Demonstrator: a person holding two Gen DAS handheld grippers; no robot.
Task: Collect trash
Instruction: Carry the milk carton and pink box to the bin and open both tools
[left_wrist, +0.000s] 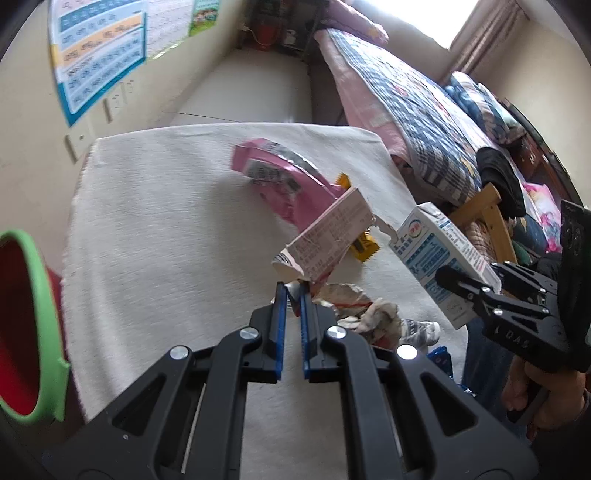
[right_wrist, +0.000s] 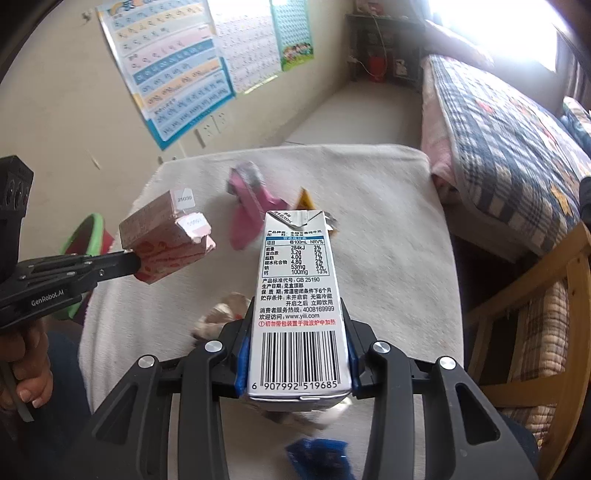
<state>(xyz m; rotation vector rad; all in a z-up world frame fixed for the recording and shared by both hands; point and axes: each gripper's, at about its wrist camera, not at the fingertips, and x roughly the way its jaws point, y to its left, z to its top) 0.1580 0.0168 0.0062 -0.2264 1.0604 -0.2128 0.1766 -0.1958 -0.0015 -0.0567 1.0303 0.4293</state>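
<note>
My left gripper (left_wrist: 293, 286) is shut on the lower corner of a crushed pink drink carton (left_wrist: 328, 236), which hangs tilted above the white-clothed table (left_wrist: 166, 240). The right wrist view shows that carton (right_wrist: 166, 247) at the left, pinched by the left gripper (right_wrist: 135, 264). My right gripper (right_wrist: 299, 306) is shut on a white-and-blue milk carton (right_wrist: 299, 280), its pads pressing both sides. The left wrist view has this carton (left_wrist: 439, 254) at the right in the right gripper (left_wrist: 454, 280). A green-rimmed red bin (left_wrist: 33, 321) stands left of the table.
On the cloth lie a pink pouch (left_wrist: 280, 177), a yellow wrapper (left_wrist: 364, 245), crumpled paper (left_wrist: 369, 310) and a blue wrapper (right_wrist: 317, 454). A bed with a checked quilt (right_wrist: 498, 129) and a wooden chair (right_wrist: 535, 314) flank the table's right side.
</note>
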